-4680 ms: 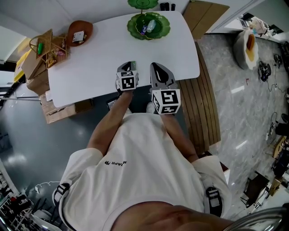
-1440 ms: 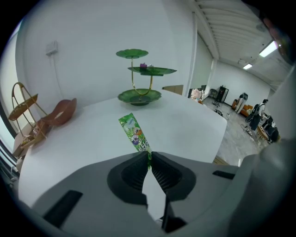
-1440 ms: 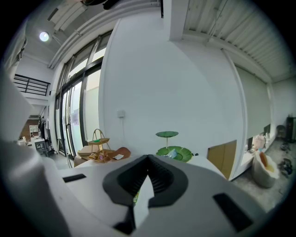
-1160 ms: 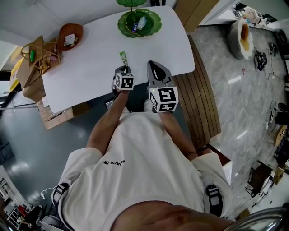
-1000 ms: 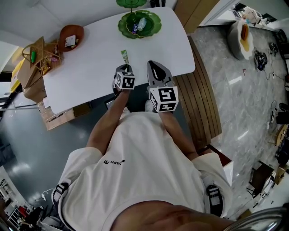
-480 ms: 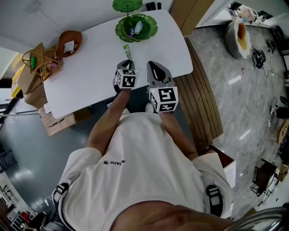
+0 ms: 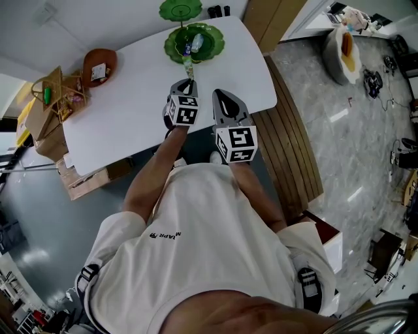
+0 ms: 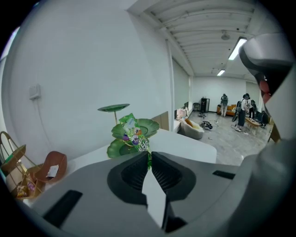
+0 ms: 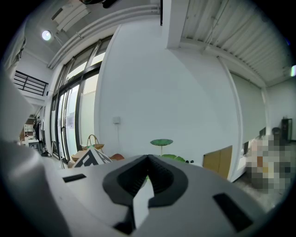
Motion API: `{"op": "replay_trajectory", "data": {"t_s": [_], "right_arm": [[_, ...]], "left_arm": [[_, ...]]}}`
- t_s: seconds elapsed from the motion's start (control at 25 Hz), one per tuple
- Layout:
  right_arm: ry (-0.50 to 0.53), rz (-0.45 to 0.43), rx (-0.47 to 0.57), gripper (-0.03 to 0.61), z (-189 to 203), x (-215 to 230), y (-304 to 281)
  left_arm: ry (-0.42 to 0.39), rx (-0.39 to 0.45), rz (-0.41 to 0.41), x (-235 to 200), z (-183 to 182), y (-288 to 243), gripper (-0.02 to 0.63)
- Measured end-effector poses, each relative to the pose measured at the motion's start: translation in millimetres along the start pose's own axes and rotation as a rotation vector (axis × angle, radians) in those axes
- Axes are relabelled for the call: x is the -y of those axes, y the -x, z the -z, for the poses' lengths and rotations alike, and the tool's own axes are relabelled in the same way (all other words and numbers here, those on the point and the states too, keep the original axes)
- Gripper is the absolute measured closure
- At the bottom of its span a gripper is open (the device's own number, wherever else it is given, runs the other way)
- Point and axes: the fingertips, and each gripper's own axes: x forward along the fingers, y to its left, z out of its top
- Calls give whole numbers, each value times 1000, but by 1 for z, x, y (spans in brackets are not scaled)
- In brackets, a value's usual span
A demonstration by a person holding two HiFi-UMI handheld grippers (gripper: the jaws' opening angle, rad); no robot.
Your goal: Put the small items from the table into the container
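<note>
Left gripper view: packet [image 8: 131, 132] in gripper [image 8: 149, 155]

White table [image 7: 130, 111]. Green leaf-shaped dish [image 7: 216, 47] at its far edge, small items inside. Brown bowl [image 7: 91, 73] well left of the dish, holding a card. Two dark objects [image 7: 216, 11] just behind the dish.
</note>
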Motion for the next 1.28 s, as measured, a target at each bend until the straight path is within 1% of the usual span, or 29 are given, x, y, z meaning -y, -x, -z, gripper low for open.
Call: {"op": "replay_trajectory", "data": {"t_s": [0.28,0.4,0.76,1.04,1.16,1.28], "right_arm": [[1,13,5,572,-2,8,1],[4,18,9,572,-4,10,2],[1,46,13,572,-6,24,5],[2,57,17,572,-7,28,5],[1,69,20,572,-8,32,8],[1,76,17,572,-7,35,8]], "left_arm": [[-39,55,20,9,-33,-5,584],[-69,72,29,15,-46,-8,584],[-132,85,48,23,-70,-23,584],[-178,71,60,24,-77,-39,584],[-207,52,73,25,-80,-49,584],[-218,19,93,23,-79,-62,584]]}}
